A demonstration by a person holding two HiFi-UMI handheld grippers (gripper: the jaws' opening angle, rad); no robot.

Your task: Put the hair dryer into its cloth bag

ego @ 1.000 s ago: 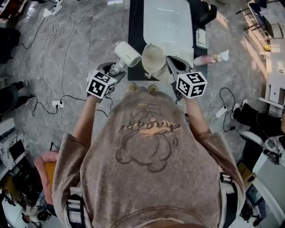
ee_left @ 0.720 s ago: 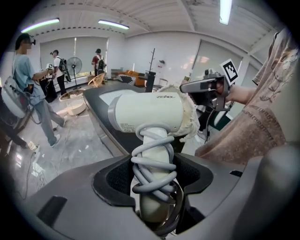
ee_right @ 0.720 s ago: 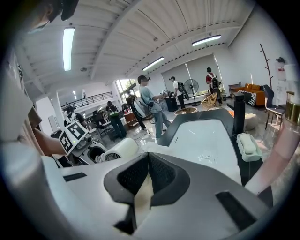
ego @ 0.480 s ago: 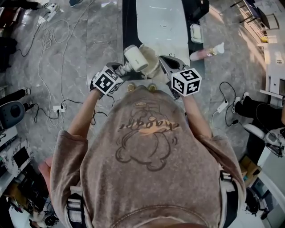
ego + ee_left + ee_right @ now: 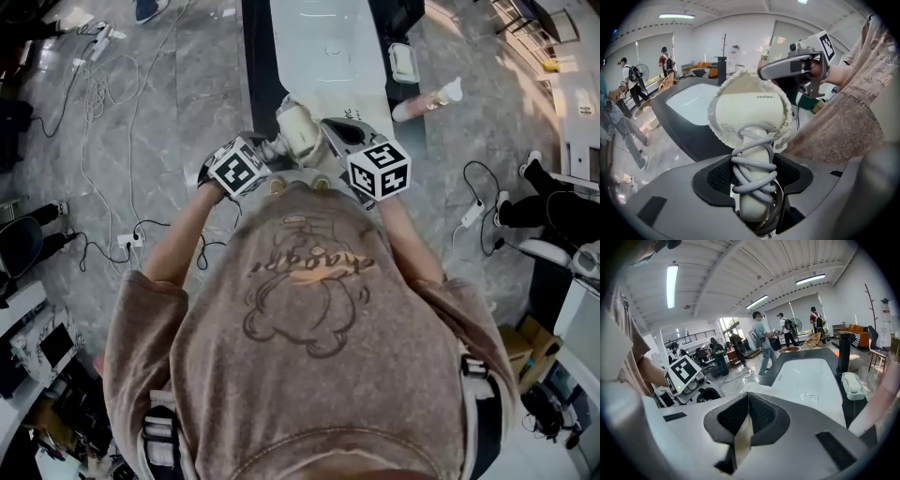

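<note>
The cream hair dryer [image 5: 749, 110] has its grey cord wound round the handle [image 5: 754, 176]. My left gripper [image 5: 755, 187] is shut on that handle and points steeply down. A frilled rim of the beige cloth bag [image 5: 786, 105] rings the dryer's head, which sits in the bag's mouth. My right gripper [image 5: 746, 420] is shut on a fold of the bag's cloth [image 5: 742, 439]. In the head view the dryer [image 5: 298, 131] lies between the left gripper [image 5: 261, 153] and the right gripper [image 5: 339, 139], just ahead of my chest. Most of the bag is hidden there.
A long white table with a dark rim [image 5: 319, 47] stretches ahead. On its right side lie a white box [image 5: 403, 62] and a pink bottle [image 5: 427, 98]. Cables and a power strip [image 5: 127, 242] trail over the floor at left. Several people [image 5: 761, 341] stand far off.
The left gripper has swung right and down with the dryer, rolling as it went. The dryer's head has gone from beside the bag into its mouth. The right gripper has held still.
</note>
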